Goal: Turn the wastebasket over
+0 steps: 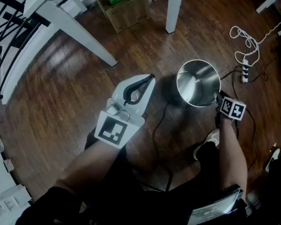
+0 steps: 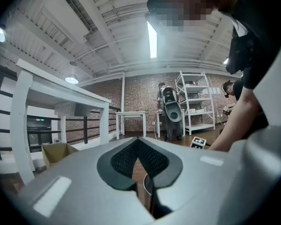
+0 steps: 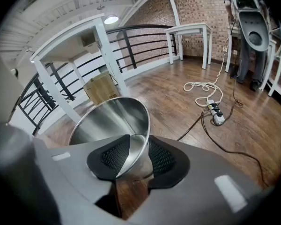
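A shiny steel wastebasket [image 1: 199, 83] stands mouth-up on the wooden floor, right of centre in the head view. My right gripper [image 1: 219, 99] reaches down to its near rim. In the right gripper view the two pads [image 3: 164, 158] sit on either side of the thin wall of the wastebasket [image 3: 107, 121], one inside and one outside, pressed against it. My left gripper [image 1: 150, 78] is held up in the air left of the wastebasket and points level. Its tips [image 2: 138, 142] meet, with nothing between them.
A cardboard box [image 1: 124, 3] with a green bottle sits at the back, between white table legs [image 1: 174, 8]. A power strip with white cable [image 1: 245, 71] lies right of the wastebasket, and a black cable [image 1: 161, 121] crosses the floor. A black railing [image 1: 4, 32] runs at the left.
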`<action>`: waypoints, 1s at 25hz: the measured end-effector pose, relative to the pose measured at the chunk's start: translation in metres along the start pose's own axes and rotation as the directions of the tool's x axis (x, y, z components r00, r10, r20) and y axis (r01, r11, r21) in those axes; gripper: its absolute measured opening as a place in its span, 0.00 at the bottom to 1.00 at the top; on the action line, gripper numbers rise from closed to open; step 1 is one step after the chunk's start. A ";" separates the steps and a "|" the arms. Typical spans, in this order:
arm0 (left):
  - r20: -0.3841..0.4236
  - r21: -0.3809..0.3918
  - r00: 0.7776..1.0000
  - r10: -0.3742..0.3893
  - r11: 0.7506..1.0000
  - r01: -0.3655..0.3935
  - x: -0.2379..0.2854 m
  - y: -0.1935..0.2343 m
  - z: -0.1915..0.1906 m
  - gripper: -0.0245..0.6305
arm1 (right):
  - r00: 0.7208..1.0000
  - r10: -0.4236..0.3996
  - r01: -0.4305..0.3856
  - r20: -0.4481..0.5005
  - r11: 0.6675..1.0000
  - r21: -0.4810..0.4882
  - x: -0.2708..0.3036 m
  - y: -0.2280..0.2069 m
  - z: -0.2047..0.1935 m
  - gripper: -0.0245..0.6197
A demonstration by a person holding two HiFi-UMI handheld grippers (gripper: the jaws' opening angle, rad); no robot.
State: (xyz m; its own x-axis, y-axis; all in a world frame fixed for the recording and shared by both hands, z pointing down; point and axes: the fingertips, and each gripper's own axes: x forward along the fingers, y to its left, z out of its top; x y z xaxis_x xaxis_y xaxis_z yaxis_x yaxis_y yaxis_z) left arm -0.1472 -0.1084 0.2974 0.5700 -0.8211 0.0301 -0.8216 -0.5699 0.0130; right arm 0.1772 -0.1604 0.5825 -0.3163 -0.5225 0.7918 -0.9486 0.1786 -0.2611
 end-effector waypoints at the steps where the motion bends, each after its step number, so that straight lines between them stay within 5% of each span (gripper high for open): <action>1: -0.003 0.001 1.000 0.001 1.000 -0.001 -0.001 0.001 -0.001 0.04 | 1.000 -0.009 0.009 -0.022 1.000 0.017 0.003 -0.003 -0.006 0.24; 13: -0.011 -0.005 1.000 -0.008 1.000 0.007 0.005 -0.004 -0.003 0.04 | 0.997 -0.055 0.061 -0.056 0.991 0.116 -0.006 -0.032 -0.036 0.13; 17: -0.013 0.005 1.000 -0.026 1.000 0.026 0.011 -0.015 -0.003 0.04 | 0.999 -0.040 0.040 -0.008 0.969 0.244 -0.018 -0.053 -0.044 0.10; 25: -0.020 0.018 0.998 -0.056 0.998 0.056 0.022 -0.035 -0.006 0.04 | 0.992 -0.106 0.076 0.074 0.941 0.328 -0.049 -0.097 -0.081 0.10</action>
State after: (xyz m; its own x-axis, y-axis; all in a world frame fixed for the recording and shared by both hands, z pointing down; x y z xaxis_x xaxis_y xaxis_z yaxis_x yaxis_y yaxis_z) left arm -0.1056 -0.1062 0.3035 0.6146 -0.7872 0.0497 -0.7881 -0.6155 -0.0032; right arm 0.2857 -0.0843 0.6140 -0.2133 -0.5990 0.7718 -0.9189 -0.1454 -0.3668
